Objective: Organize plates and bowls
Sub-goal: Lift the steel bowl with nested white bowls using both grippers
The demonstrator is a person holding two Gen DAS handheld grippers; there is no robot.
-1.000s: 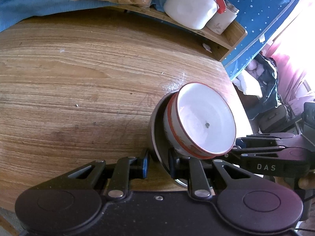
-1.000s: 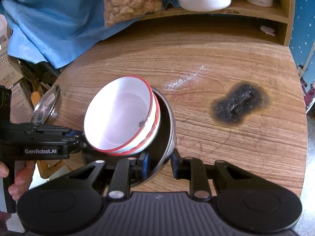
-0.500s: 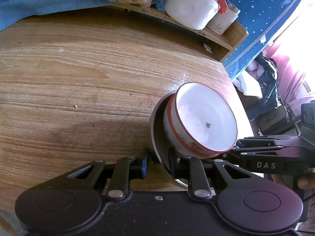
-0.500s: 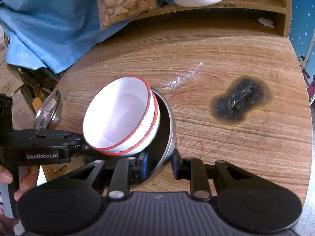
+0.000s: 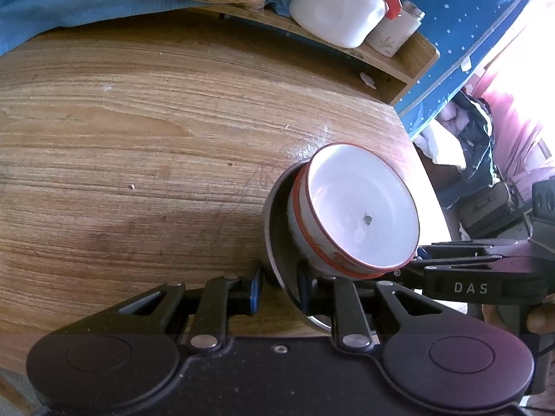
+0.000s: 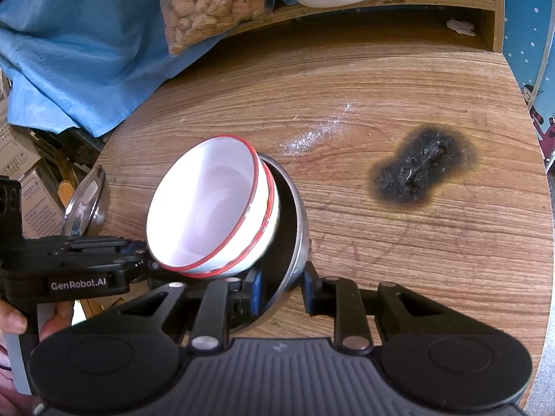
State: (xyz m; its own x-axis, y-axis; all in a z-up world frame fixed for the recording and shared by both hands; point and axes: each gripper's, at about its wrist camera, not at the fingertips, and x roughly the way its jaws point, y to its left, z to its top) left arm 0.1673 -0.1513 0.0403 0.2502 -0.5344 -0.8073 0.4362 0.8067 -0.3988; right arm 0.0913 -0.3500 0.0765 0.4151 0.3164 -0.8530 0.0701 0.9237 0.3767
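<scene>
While both tools meet at the near table edge, the left gripper [image 5: 277, 289] has its jaws nearly closed, pinching the rim of a dark metal plate [image 5: 277, 215] w/ one finger each side of the edge; same tool shows in the right wrist view as the black body marked GenRobot.AI [image 6: 149, 260], coming in from the left side. Plate is tilted up on edge rather than flat, low over the wooden table [image 5: 138, 138], near its front edge; can't tell if its lower rim touches the wood. Nested against the plate's face are two white bowls w/ red rims [image 5: 360, 211], stacked one inside the other and tipped w/ the plate, mouths facing up and sideways; a small dark speck sits on the inner bowl's bottom. Right gripper [image 6: 280, 291] also clamps the plate rim, jaws narrow, blue pad on the inner side, finger on the outer side; in the left wrist view it's the black body marked DAS [image 5: 416, 265], reaching in at the bowls' lower edge. Further right on the tabletop: a dusting of white powder [image 6: 312, 135], then a black burn mark [image 6: 419, 170]. At the back, a bag of nuts [image 6: 204, 3] and a white container [image 5: 333, 7] on a wooden shelf [image 5: 392, 59].
</scene>
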